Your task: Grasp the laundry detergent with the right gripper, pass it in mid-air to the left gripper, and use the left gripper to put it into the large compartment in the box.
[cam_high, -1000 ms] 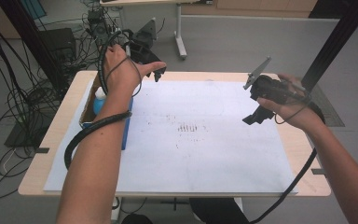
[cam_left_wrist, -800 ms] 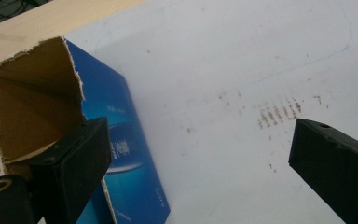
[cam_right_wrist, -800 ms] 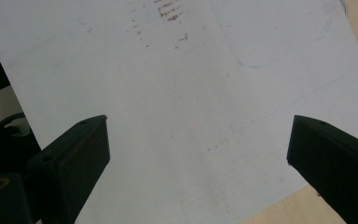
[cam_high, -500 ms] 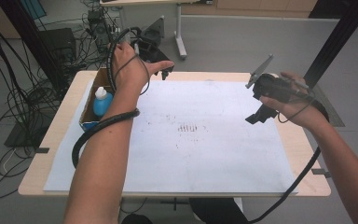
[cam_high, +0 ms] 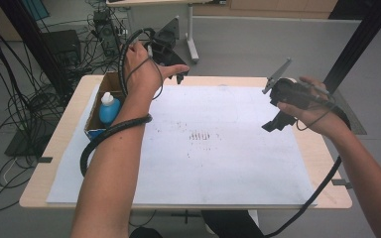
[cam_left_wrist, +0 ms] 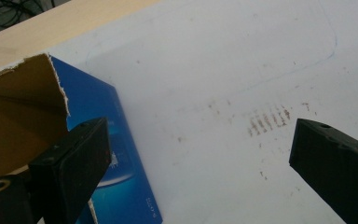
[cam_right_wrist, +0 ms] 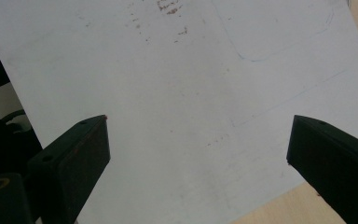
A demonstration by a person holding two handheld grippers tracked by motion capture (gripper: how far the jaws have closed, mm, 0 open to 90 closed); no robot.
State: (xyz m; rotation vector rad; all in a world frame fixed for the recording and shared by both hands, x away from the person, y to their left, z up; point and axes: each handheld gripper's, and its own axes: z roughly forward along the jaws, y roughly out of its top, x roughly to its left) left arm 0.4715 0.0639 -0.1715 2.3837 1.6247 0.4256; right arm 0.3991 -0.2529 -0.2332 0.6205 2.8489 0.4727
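Left gripper (cam_high: 171,49): held above the far left edge of the table (cam_high: 54,148), just beyond the cardboard box (cam_high: 95,116); jaws spread wide in the left gripper view, nothing between them, no contact with anything.

Right gripper (cam_high: 278,106): held over the right side of the white sheet (cam_high: 238,163), well apart from the left gripper; jaws spread wide in the right gripper view, nothing between them, bare sheet beneath.

Left hand (cam_high: 141,74): wrapped round the left gripper's body, forearm crossing the near left part of the sheet, cable looped round the wrist.

Right hand (cam_high: 317,111): gripping the right gripper from the right, cable trailing toward the near edge.

Cardboard box: open-topped, blue printed outer face, torn brown rim; standing at the far left of the table, beside the left edge of the sheet; seen close under the left gripper's jaws in the left gripper view (cam_left_wrist: 88,121).

Bottle (cam_high: 109,109): blue body, white cap, upright inside the box.

White sheet: flat, covering most of the tabletop; cluster of brown marks (cam_high: 203,135) near its middle; faint blue pen outlines toward its right part (cam_right_wrist: 279,51).
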